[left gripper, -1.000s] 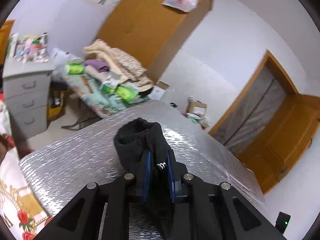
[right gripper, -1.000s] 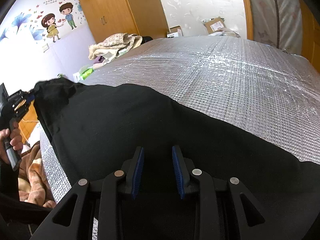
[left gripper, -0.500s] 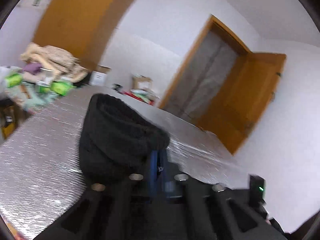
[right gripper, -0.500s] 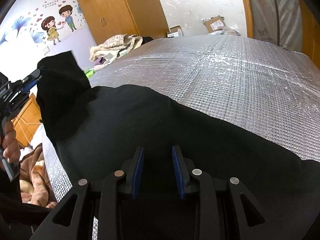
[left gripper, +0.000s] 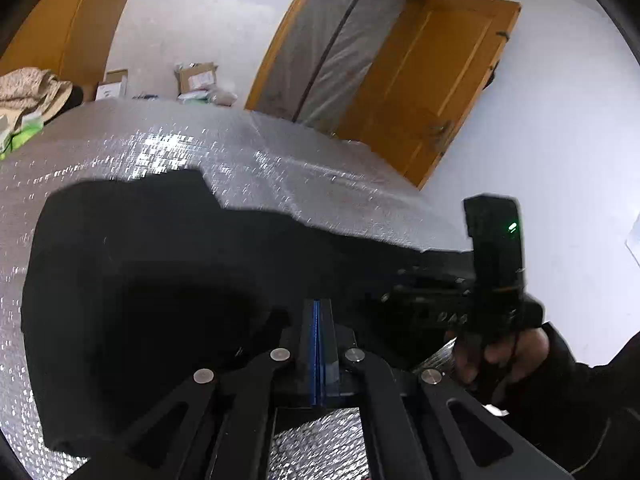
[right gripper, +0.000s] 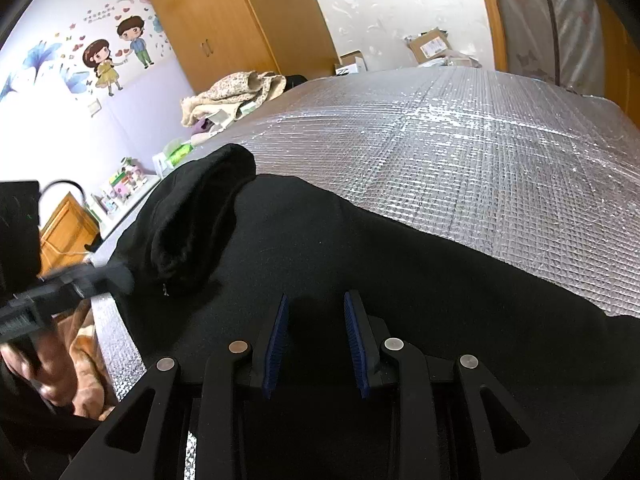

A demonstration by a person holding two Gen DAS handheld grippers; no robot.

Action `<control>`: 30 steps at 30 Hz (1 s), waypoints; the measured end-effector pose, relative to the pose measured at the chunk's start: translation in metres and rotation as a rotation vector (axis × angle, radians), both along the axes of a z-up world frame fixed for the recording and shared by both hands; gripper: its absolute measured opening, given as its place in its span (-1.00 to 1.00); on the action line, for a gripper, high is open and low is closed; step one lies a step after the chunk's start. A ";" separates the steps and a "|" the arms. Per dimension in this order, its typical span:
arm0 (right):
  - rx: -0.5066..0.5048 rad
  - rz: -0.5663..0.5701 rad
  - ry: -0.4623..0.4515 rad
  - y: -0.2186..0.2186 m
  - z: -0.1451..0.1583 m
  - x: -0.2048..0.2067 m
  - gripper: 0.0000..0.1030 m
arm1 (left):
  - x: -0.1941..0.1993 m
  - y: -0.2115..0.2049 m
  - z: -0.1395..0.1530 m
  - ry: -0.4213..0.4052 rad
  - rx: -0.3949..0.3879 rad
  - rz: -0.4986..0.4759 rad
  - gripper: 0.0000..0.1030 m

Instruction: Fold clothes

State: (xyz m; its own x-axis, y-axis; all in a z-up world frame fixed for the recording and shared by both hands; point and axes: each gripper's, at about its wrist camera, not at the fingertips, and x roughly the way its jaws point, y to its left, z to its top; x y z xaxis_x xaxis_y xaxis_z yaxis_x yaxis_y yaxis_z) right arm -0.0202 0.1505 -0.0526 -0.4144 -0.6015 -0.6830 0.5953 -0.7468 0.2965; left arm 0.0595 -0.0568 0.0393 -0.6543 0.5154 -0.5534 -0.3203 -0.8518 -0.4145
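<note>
A black garment lies spread on the silver quilted surface. Its left sleeve is folded over onto the body. My left gripper has its jaws pressed together low over the garment; whether cloth is still pinched between them I cannot tell. It also shows at the left edge of the right wrist view. My right gripper is open, its blue pads resting over the garment's near part, holding nothing.
The right gripper's handle and the hand on it show in the left wrist view. A pile of beige clothes lies beyond the surface's far left. A wardrobe, boxes and an open door stand behind.
My left gripper has swung right and down, carrying the sleeve over onto the garment's body. My right gripper has stayed open in place.
</note>
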 end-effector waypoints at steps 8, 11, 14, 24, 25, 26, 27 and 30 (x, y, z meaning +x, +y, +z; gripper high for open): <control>-0.024 0.001 -0.010 -0.003 0.006 0.000 -0.35 | 0.012 -0.063 0.006 0.023 -0.020 0.278 -0.99; -0.099 0.052 -0.056 -0.014 0.012 0.000 -0.34 | 0.010 -0.082 -0.010 -0.054 -0.025 0.356 -0.99; -0.167 0.099 -0.117 -0.029 0.013 -0.002 -0.24 | 0.009 -0.091 -0.020 -0.097 -0.021 0.411 -0.99; -0.272 0.189 -0.266 -0.081 0.010 -0.020 0.15 | 0.015 -0.104 -0.018 -0.080 -0.021 0.464 -0.99; -0.270 0.188 -0.274 -0.085 0.009 -0.023 0.17 | 0.015 -0.105 -0.018 -0.082 -0.020 0.462 -0.99; -0.265 0.185 -0.283 -0.087 0.006 -0.024 0.17 | 0.015 -0.106 -0.020 -0.083 -0.022 0.460 -0.99; -0.259 0.181 -0.291 -0.089 0.004 -0.025 0.17 | 0.016 -0.106 -0.021 -0.084 -0.023 0.458 -0.99; -0.247 0.168 -0.306 -0.093 -0.001 -0.029 0.17 | 0.016 -0.108 -0.026 -0.089 -0.023 0.450 -0.99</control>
State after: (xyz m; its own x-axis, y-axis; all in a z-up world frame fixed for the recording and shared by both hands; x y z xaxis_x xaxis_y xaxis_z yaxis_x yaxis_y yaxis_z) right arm -0.0493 0.0572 -0.0540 -0.0972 -0.8041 -0.5864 0.5596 -0.5314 0.6359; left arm 0.0754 -0.1645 0.0137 -0.7595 0.1775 -0.6258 0.1201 -0.9072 -0.4032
